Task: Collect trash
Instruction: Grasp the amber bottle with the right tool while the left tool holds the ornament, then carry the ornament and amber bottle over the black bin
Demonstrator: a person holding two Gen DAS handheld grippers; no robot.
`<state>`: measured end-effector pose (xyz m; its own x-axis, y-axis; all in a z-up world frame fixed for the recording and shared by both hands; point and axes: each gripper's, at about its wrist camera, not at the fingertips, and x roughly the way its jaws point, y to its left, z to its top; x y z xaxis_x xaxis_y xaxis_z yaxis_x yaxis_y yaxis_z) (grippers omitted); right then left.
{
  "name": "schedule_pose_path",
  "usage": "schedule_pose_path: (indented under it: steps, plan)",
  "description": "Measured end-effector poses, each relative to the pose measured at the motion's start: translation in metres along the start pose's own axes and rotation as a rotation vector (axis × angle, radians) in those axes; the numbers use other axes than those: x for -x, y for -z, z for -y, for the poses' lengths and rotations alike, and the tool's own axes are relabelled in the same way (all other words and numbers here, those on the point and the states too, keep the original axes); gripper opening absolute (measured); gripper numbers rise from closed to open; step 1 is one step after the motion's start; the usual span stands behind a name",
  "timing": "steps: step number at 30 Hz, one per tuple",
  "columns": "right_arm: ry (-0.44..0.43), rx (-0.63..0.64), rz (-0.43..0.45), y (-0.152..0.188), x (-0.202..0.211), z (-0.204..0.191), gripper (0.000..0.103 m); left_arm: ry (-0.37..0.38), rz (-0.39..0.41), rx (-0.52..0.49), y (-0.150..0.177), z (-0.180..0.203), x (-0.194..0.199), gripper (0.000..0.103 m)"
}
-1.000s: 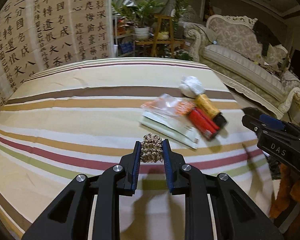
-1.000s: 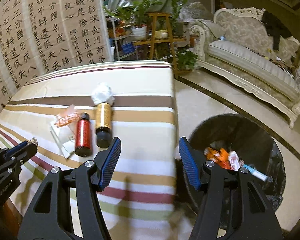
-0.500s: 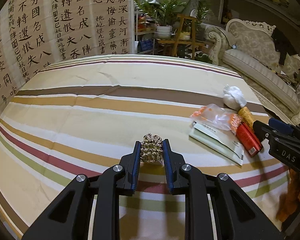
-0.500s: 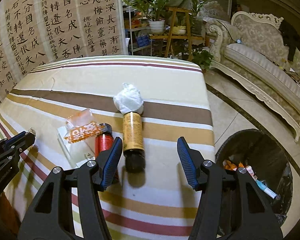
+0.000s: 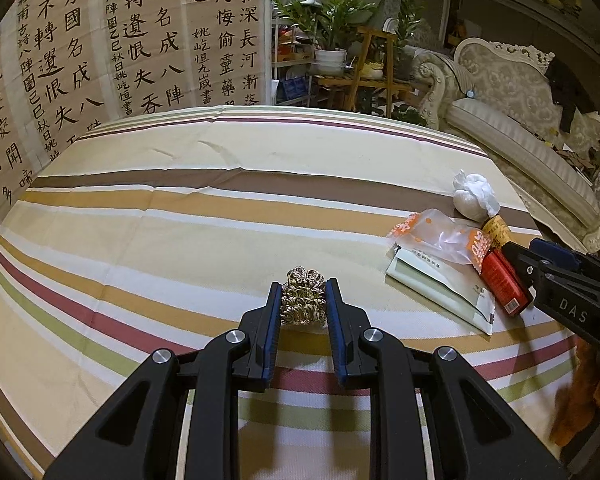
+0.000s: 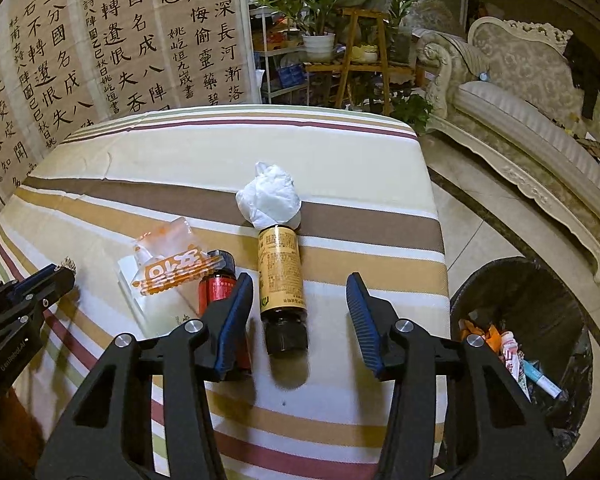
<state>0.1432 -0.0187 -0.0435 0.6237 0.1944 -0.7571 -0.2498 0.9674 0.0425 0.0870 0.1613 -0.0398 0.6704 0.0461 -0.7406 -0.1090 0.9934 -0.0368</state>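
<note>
Left-wrist view: the left gripper is clamped on a golden wire scrubber, both blue pads pressing its sides, above the striped tablecloth. At about 2 o'clock from the scrubber lies a cluster of trash: a pale flat packet, a clear wrapper with orange print lying over it, a red bottle and a crumpled white tissue. The right gripper enters at the 3 o'clock edge, its tips beside the red bottle. Right-wrist view: the right gripper has its jaws apart and closing; a yellow-labelled brown bottle lies on its side between them, dark cap toward the camera, and neither pad touches it. The red bottle lies just beside the yellow-labelled one at its 9 o'clock, partly behind the left finger. The tissue touches the far end of the yellow-labelled bottle at 12 o'clock. A black-lined trash bin stands on the floor at 3 o'clock, off the table's edge, with wrappers already inside. A calligraphy screen stands at 11 o'clock, a pale sofa at 2 o'clock.
</note>
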Motion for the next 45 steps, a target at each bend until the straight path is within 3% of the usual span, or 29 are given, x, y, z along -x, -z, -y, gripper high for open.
schedule_pose_path:
  steps: [7,13,30,45]
  plan:
    - [-0.005,0.005,-0.014,0.000,-0.004,0.000,0.047,0.002,-0.002,0.010,0.000,-0.003,0.000,0.023]
    - [-0.010,0.027,-0.029,-0.002,-0.007,-0.006,0.023,0.003,0.000,0.010,0.000,-0.003,0.000,0.023]
    - [0.034,-0.020,0.015,0.024,0.028,0.016,0.023,0.052,0.034,-0.018,0.012,0.025,0.016,0.023]
    - [0.190,-0.154,0.068,0.061,0.071,0.097,0.023,0.199,0.079,-0.169,0.016,0.123,0.034,0.023]
